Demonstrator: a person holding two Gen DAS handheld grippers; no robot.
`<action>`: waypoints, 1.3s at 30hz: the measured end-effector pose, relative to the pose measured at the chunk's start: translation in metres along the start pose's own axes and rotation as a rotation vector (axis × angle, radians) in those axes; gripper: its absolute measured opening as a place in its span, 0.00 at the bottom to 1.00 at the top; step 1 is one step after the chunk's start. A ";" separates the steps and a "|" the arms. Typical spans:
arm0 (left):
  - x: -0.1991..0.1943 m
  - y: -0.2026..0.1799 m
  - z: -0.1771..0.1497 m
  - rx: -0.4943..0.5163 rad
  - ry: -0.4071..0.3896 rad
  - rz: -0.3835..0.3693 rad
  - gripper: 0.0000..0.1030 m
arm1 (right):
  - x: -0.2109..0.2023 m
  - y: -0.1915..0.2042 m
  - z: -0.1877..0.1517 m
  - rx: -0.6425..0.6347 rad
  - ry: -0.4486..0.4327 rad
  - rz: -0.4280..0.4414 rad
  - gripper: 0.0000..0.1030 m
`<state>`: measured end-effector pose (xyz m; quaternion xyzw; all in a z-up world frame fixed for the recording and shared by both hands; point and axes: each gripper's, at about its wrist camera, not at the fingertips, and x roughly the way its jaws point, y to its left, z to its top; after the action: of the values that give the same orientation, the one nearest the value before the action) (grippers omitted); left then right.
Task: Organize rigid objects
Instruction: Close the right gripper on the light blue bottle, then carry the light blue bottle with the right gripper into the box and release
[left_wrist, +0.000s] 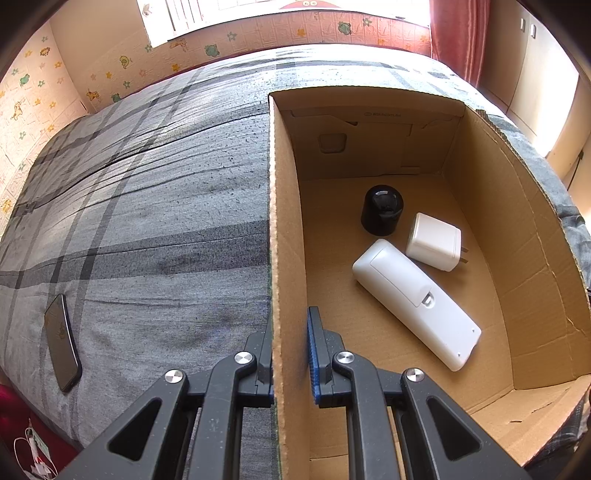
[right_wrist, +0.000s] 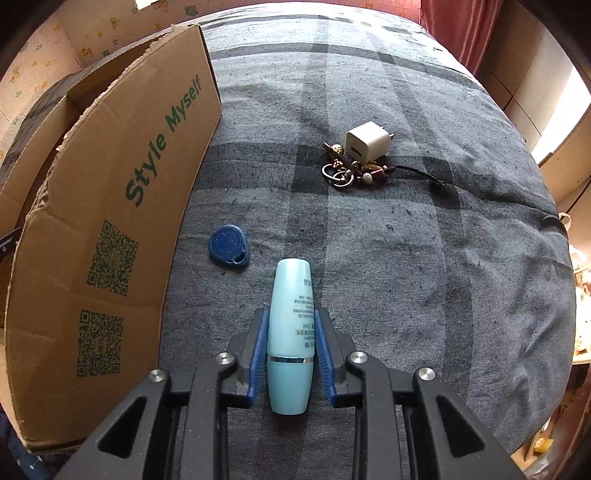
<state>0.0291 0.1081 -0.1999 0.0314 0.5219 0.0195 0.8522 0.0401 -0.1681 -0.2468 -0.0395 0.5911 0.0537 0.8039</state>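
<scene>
Right wrist view first: we see the grey plaid bed cover (right_wrist: 406, 258) carrying everything. The brown cardboard box (right_wrist: 110, 221) printed "Style Myself" stands along its left side. In the left wrist view, our left gripper (left_wrist: 291, 354) is clamped on the near wall of that box (left_wrist: 280, 221), one pad on either side of the cardboard.

The pale turquoise cylindrical bottle (right_wrist: 290, 332) lies flat on the cover between the blue pads of our right gripper (right_wrist: 290, 343). Its long axis runs straight ahead, in line with the fingers, the cap end toward us. The pads press both flanks, so we judge the grip made. The right hand is the nearer one; the box lies to its left.

Count inside the box: one white oblong device (left_wrist: 417, 302), one white plug adapter (left_wrist: 434, 242), one black cylinder (left_wrist: 382, 210). Count on the cover: one bunch of keys (right_wrist: 351, 170), one small white charger cube (right_wrist: 365, 146), one blue teardrop key fob (right_wrist: 229, 245), one dark phone (left_wrist: 62, 343).
</scene>
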 end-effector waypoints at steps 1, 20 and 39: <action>0.000 0.000 0.000 0.000 0.000 -0.001 0.13 | -0.001 0.000 0.000 0.000 -0.001 0.000 0.26; -0.001 0.000 0.001 -0.001 -0.001 0.001 0.13 | -0.059 0.005 0.027 -0.028 -0.073 0.014 0.26; -0.001 0.001 0.000 -0.002 -0.001 -0.002 0.13 | -0.112 0.050 0.064 -0.121 -0.164 0.074 0.26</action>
<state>0.0286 0.1086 -0.1992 0.0299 0.5216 0.0190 0.8525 0.0609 -0.1149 -0.1204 -0.0614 0.5201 0.1220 0.8431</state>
